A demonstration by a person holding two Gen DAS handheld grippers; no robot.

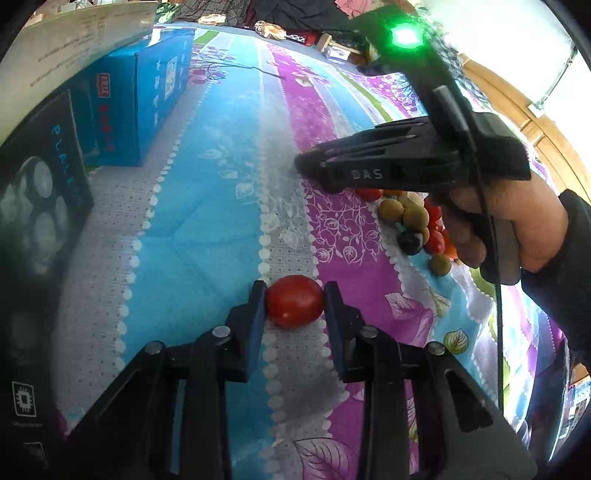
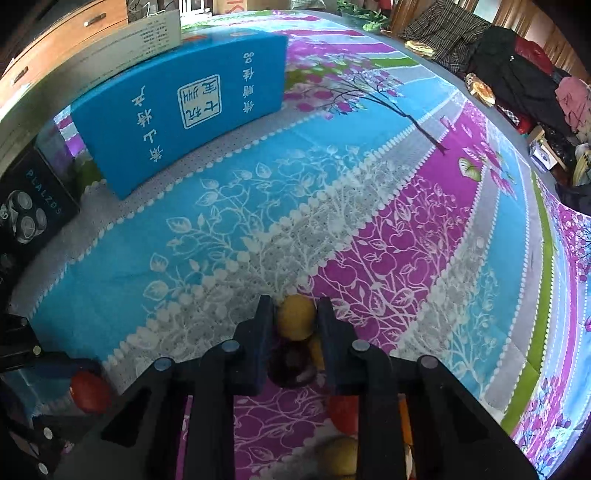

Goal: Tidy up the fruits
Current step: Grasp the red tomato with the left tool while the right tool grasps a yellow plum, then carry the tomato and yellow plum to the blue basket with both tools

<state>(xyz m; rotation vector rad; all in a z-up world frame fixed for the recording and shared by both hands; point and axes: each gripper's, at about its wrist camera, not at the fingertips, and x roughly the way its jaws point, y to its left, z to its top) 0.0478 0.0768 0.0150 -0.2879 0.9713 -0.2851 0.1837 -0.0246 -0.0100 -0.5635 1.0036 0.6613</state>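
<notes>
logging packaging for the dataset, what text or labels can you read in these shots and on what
"DAS": white letters on the right gripper body.
"PLAUZDS", spelling uncertain: black shaver box.
Large white Chinese characters and a square seal: blue box, not transcribed.
Fine print on the white card: too small to read.

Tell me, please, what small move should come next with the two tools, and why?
Probably lift the right tool a little: its fingers look closed on a yellow-brown fruit at the edge of the fruit pile, so it seems ready to come away. The left tool grips a red tomato resting on the cloth.
</notes>
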